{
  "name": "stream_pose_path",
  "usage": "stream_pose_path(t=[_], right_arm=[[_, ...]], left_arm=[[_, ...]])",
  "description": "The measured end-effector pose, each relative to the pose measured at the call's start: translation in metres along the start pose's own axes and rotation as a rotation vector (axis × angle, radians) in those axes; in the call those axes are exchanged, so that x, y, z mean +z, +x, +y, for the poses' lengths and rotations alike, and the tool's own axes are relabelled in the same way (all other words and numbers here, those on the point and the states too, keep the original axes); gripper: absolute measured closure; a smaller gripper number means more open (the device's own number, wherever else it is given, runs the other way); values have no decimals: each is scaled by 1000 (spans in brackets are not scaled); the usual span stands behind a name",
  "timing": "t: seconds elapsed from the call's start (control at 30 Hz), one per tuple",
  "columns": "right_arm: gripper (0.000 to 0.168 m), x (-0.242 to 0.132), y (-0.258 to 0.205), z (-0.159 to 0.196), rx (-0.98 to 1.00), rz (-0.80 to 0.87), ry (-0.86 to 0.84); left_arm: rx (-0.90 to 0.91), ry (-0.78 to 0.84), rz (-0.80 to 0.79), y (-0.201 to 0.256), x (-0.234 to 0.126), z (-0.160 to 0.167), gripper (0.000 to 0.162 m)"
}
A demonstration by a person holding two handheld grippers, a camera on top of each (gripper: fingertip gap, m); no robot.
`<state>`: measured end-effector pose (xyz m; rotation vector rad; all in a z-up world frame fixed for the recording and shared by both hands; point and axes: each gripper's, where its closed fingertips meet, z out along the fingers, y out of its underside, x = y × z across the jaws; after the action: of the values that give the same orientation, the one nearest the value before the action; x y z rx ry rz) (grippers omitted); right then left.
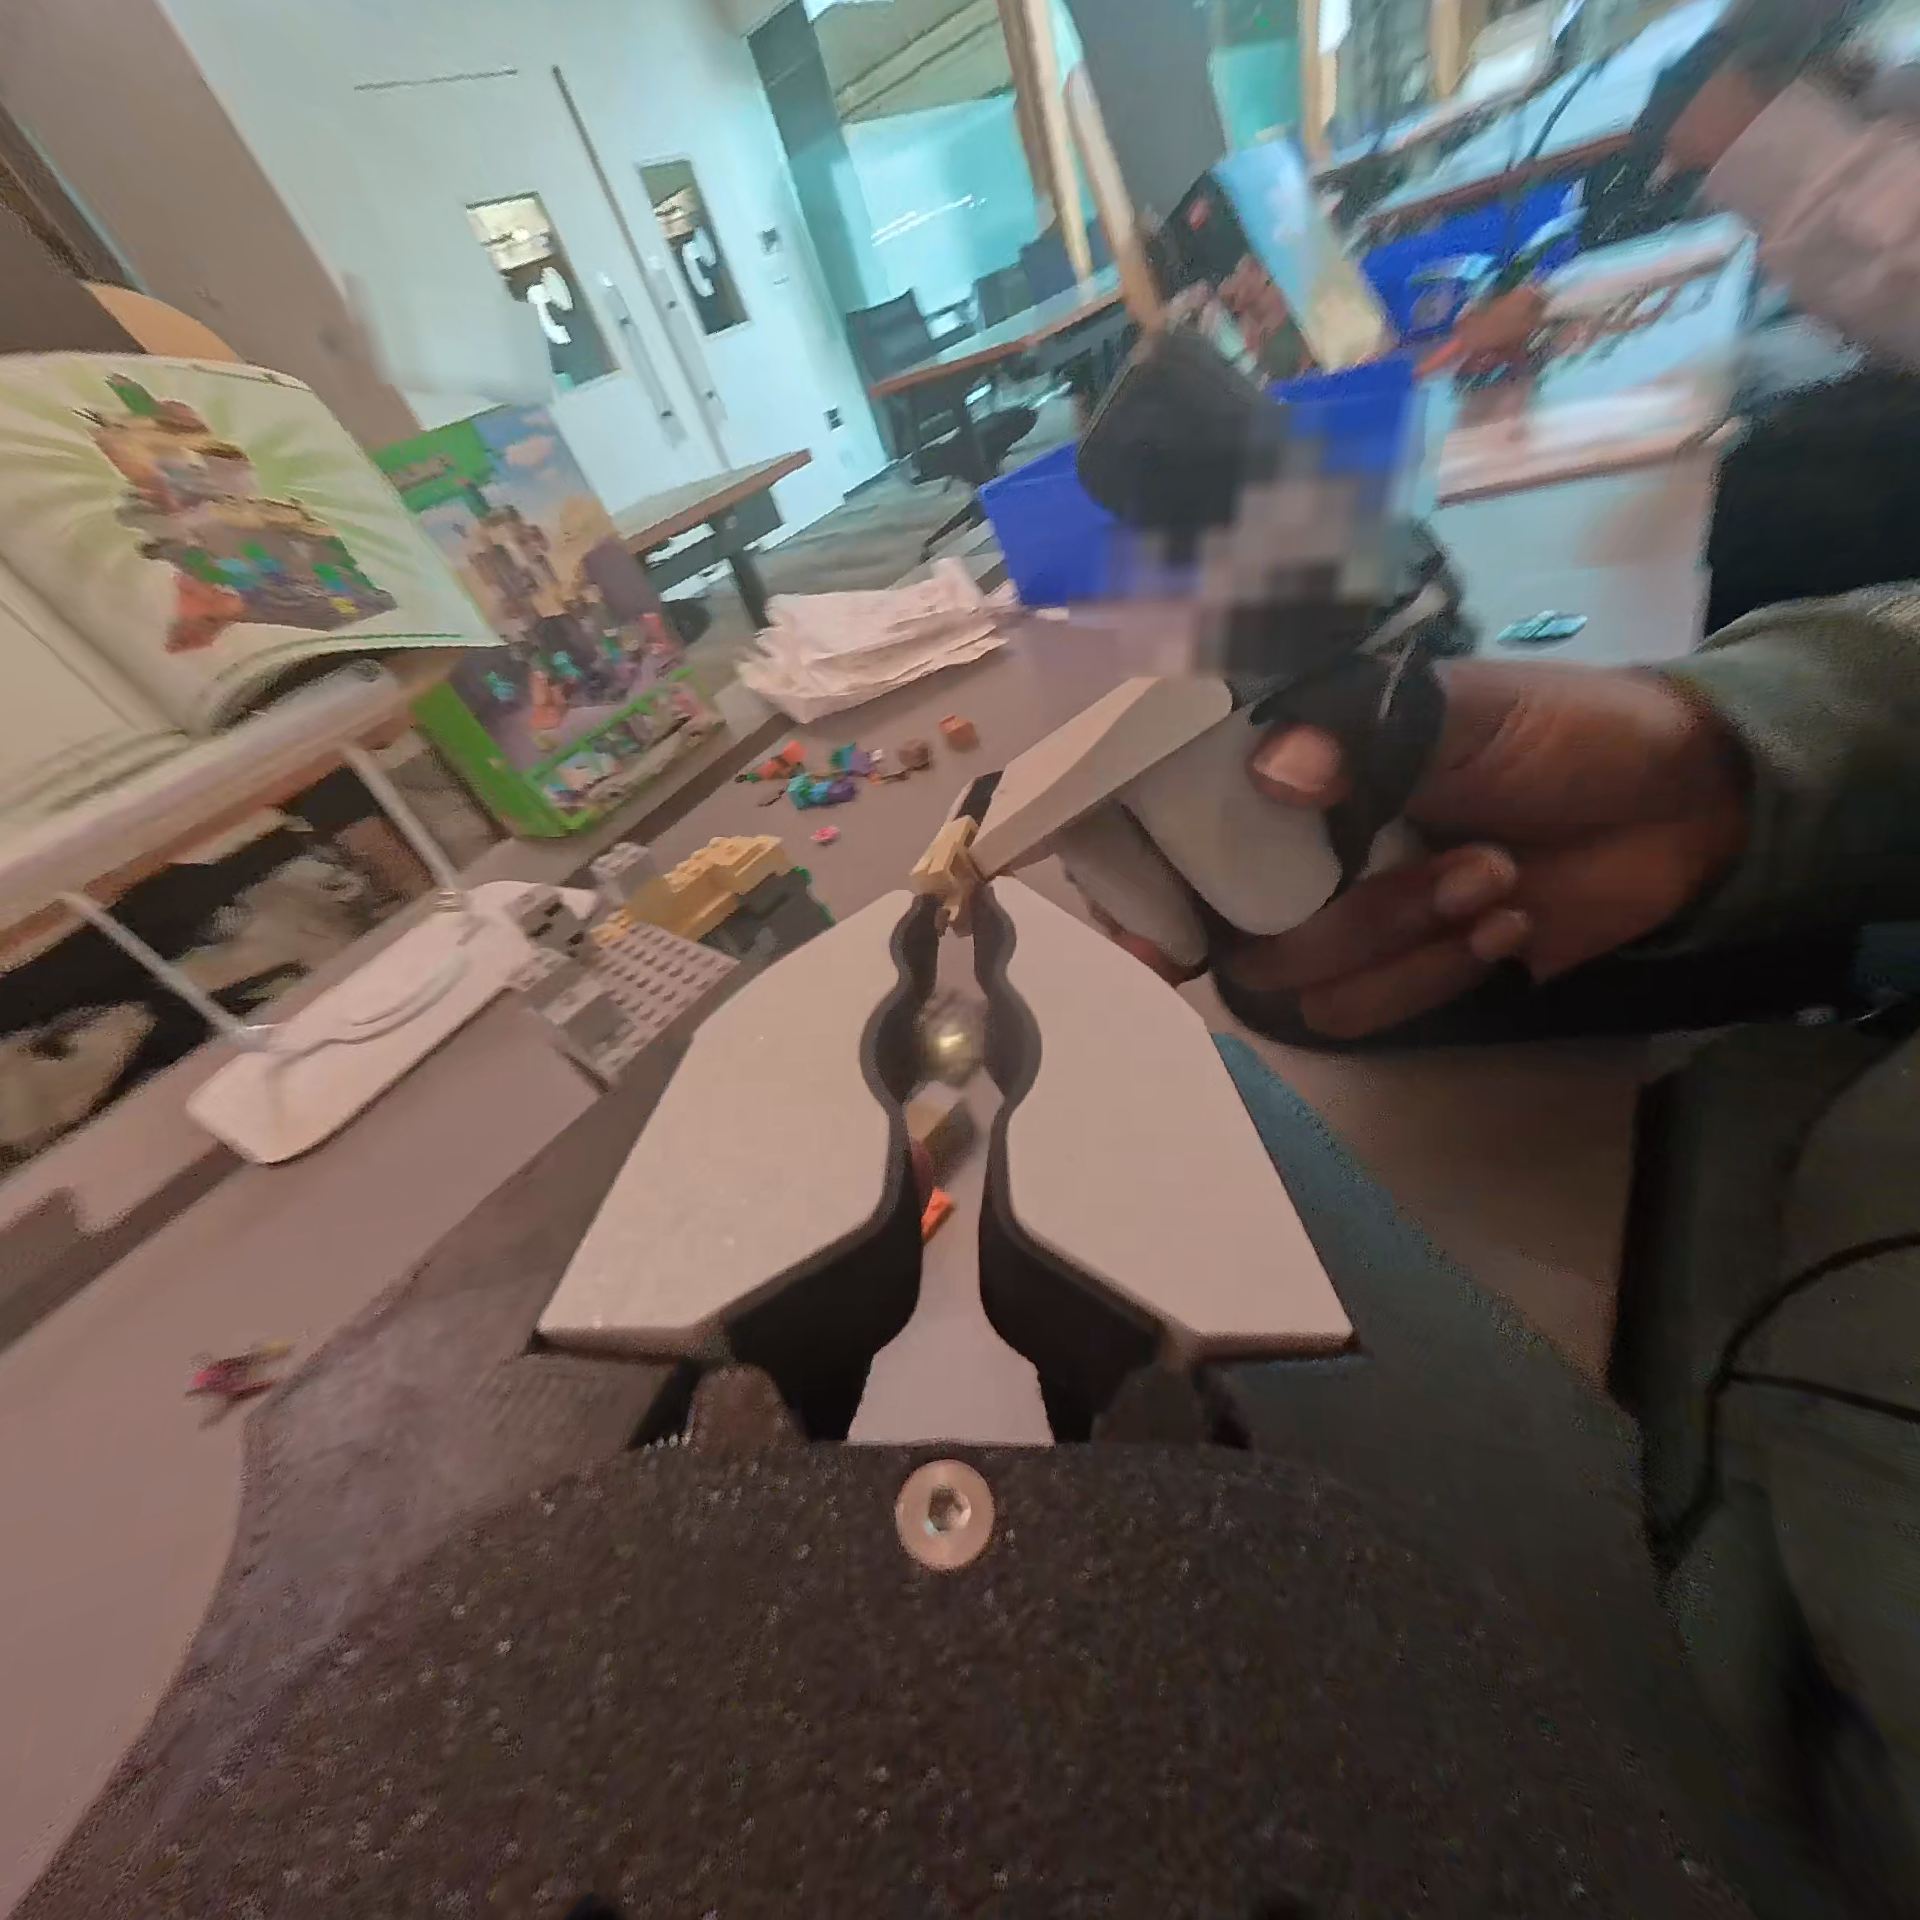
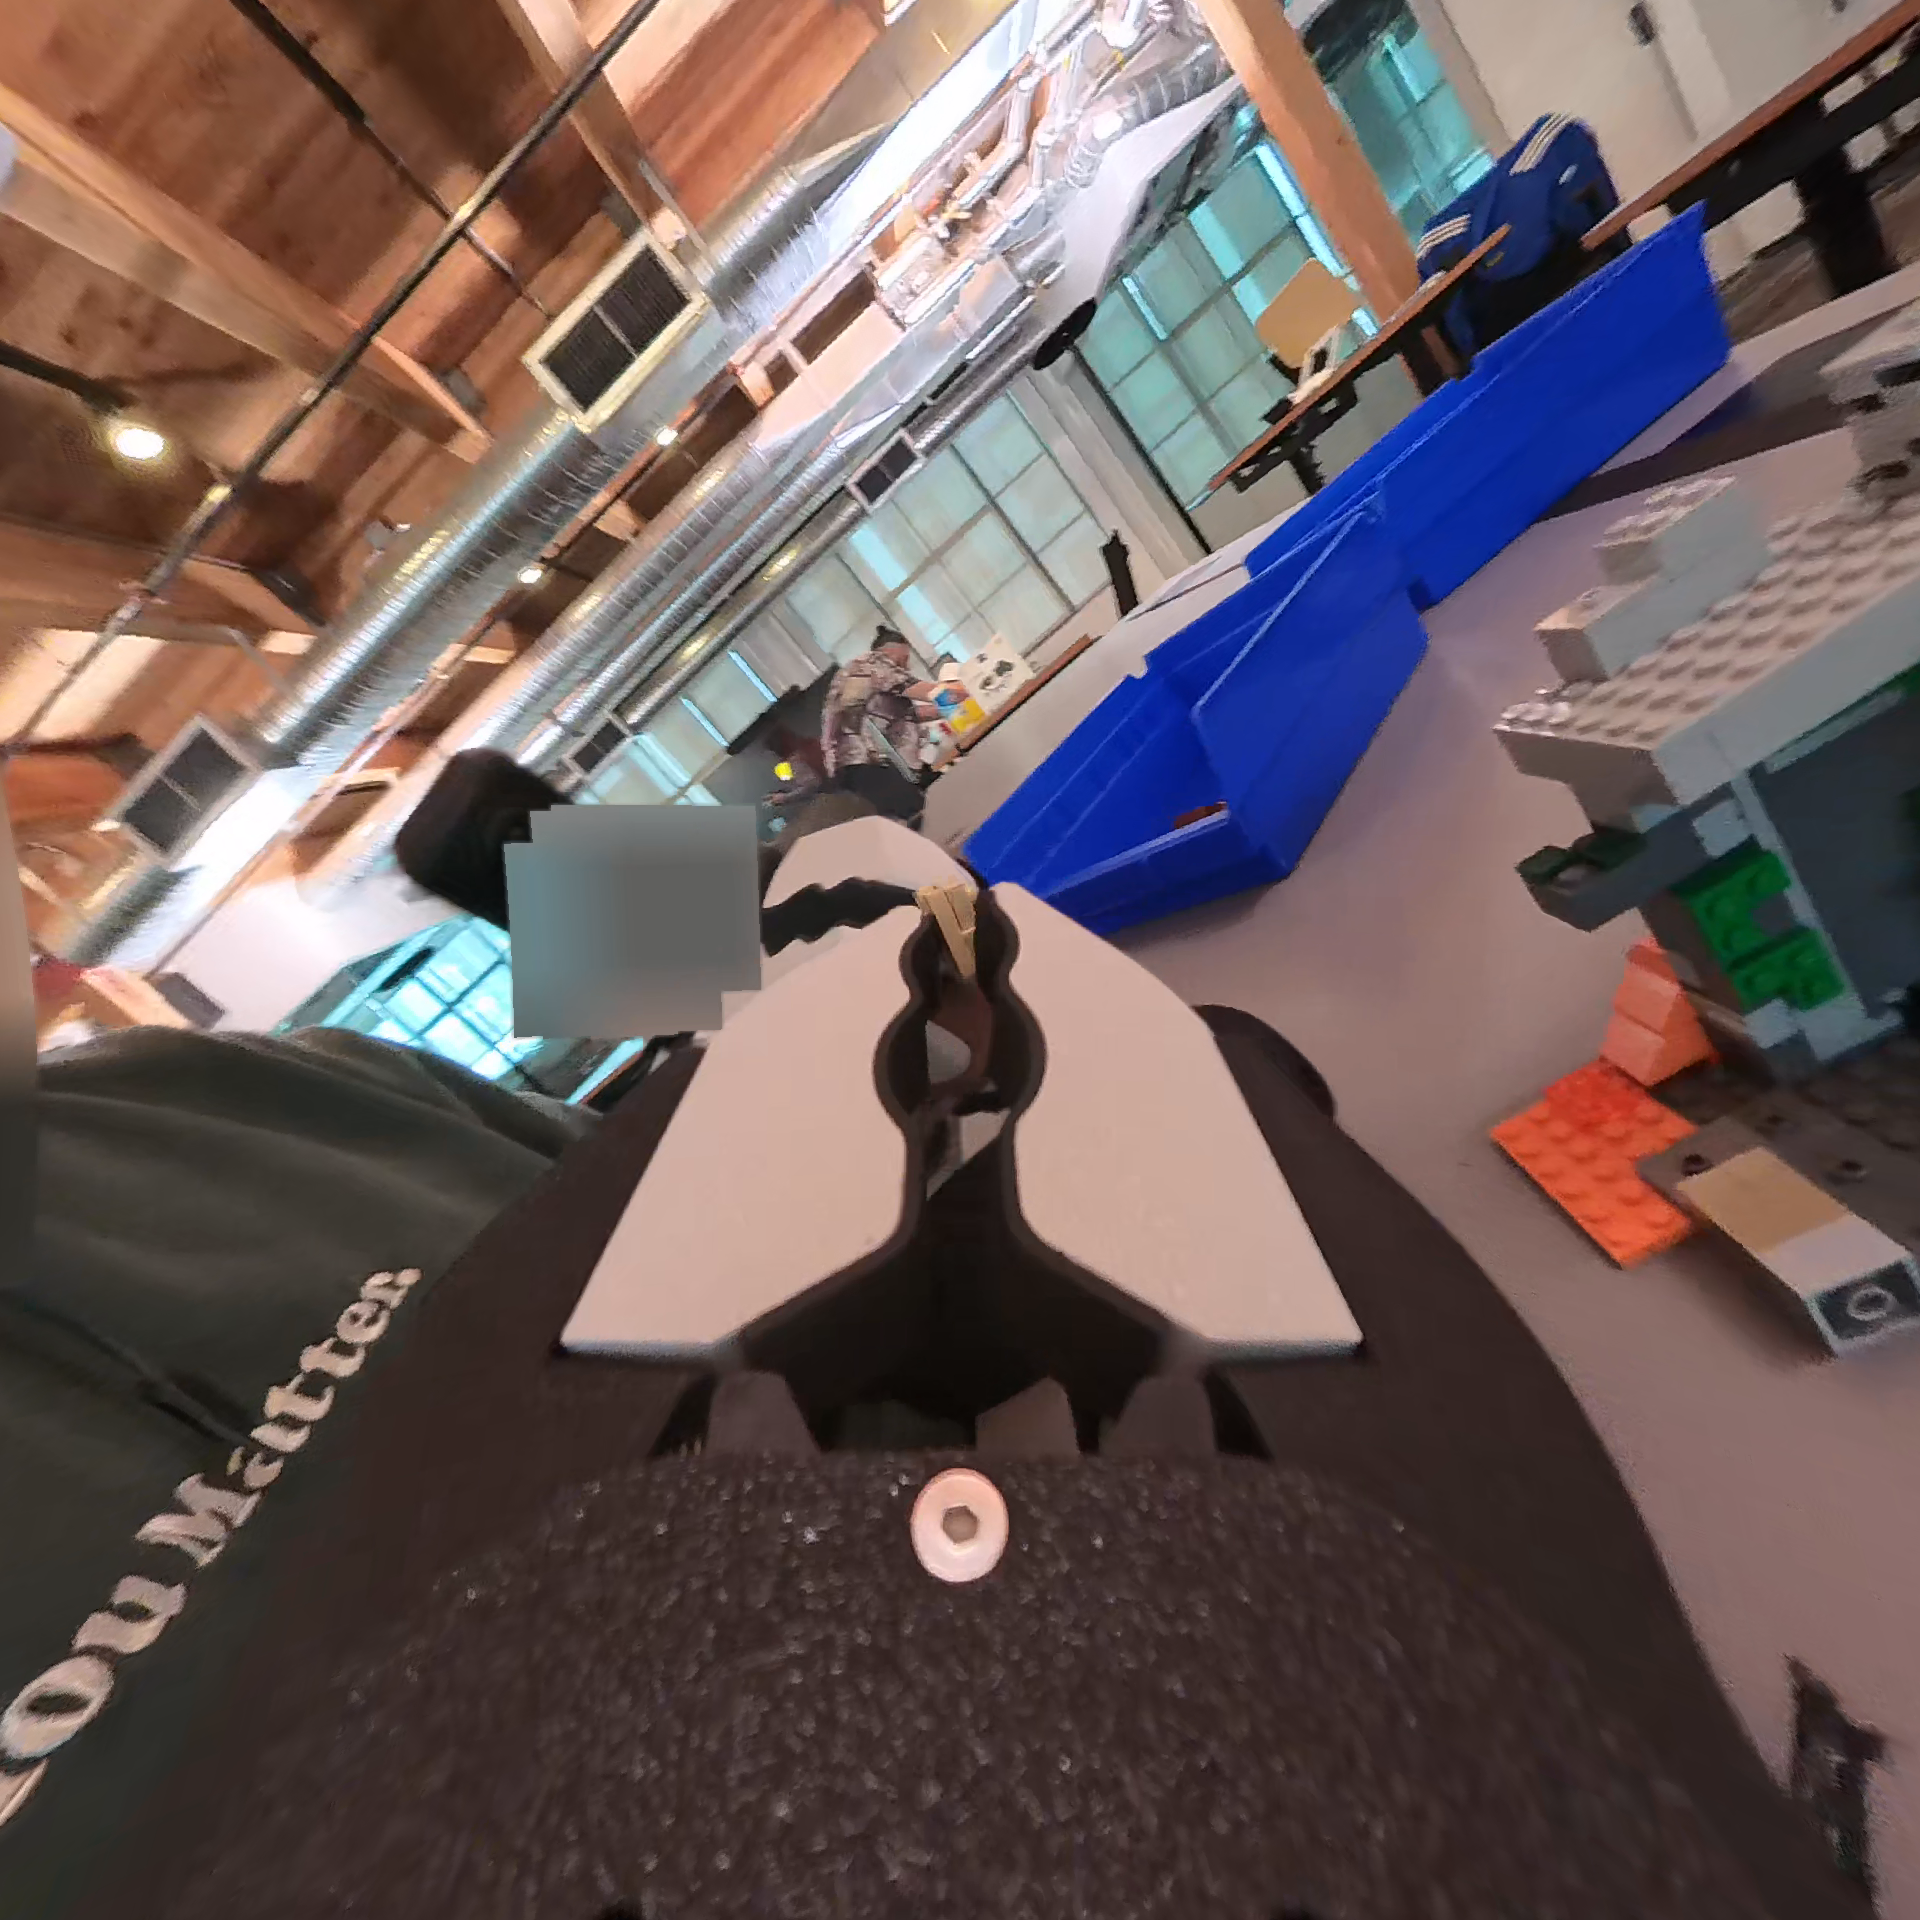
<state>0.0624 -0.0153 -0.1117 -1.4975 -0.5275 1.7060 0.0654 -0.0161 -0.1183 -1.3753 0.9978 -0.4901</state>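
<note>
The left gripper [image 1: 951, 909], two flat grey fingers with scalloped black rubber inner edges on a grainy black body, is closed on a small tan plastic brick piece [image 1: 945, 871] at its tips. The right gripper [image 1: 982, 847], of the same make, enters from the right with its tapered grey fingers meeting that same piece; a hand [image 1: 1538, 842] in a dark green sleeve wraps its handle. In the right wrist view the right gripper [image 2: 961, 920] is likewise closed on the tan piece [image 2: 954, 925], tilted upward, the left gripper's grey finger [image 2: 862, 862] crossing behind. Both are raised above the smooth grey tabletop [image 2: 1351, 1039]. Nearby stand a studded grey-and-green brick model [image 2: 1725, 769] and glossy blue plastic bins [image 2: 1247, 758].
</note>
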Motion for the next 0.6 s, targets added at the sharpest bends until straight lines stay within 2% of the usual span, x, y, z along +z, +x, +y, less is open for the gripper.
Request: stream_pose_path(t=[0.1,0.23,0.47,0.6], right_arm=[[162,-2,-6,3,-87,-73,-99],[161,-5,-11,6,-352,-77,-239],[155,-10,-23,12,-747,-141,-510],[160,-11,-26,14,-927,-161,-612]], left_arm=[[-152,21,128,7,-2,-3,155],[-155,28,181,12,-5,-6,155],[-36,3,229,21,-7,-13,155],[41,-28,247,27,-8,-14,156]])
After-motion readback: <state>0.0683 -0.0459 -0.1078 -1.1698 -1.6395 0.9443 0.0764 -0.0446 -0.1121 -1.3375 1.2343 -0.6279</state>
